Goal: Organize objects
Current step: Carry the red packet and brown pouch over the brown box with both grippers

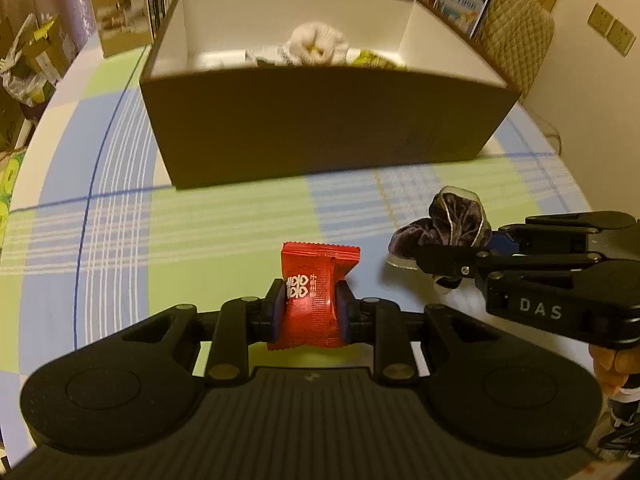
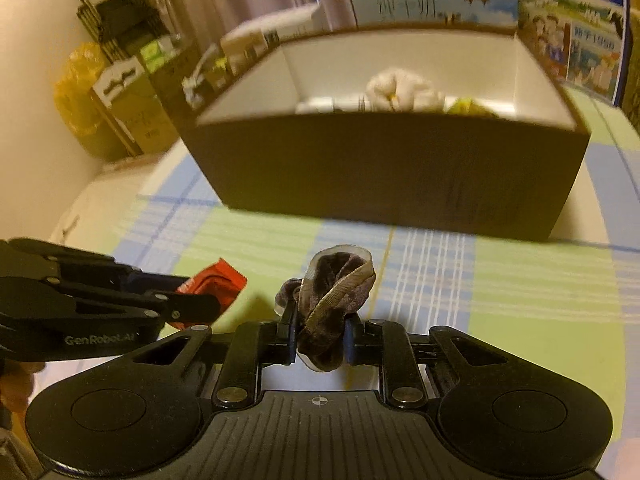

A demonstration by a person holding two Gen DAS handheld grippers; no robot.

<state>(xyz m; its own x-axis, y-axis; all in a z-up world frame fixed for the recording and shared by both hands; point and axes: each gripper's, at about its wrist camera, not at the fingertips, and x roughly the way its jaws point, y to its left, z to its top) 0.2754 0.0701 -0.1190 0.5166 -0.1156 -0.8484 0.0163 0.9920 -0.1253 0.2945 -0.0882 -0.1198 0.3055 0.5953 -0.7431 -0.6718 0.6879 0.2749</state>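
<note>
the left tool (image 1: 310,306) is clamped on a red candy packet (image 1: 314,300), which stands upright between its pads just above the checked tablecloth (image 1: 224,216) of the table. the right tool (image 2: 322,340) pinches a dark purple velvet scrunchie (image 2: 334,300) with a pale trim, its loop sticking up past the fingers. the two tools sit side by side, near each other but apart.

straight ahead of both stands a brown open box (image 1: 320,132) with a white inside, its near wall between the tools and its contents. over that wall only the tops of things show: a white scrunchie (image 1: 316,46), a yellow-green wrapper (image 1: 376,60) and something pale and flat at the left, too blurred to name. behind the box are printed cartons (image 2: 432,0), cut off by the frame. a quilted chair back (image 1: 516,40) rises at the right, a small tan box (image 1: 118,16) at the left. a hand's fingertips (image 1: 610,364) peek under the right tool's handle.
</note>
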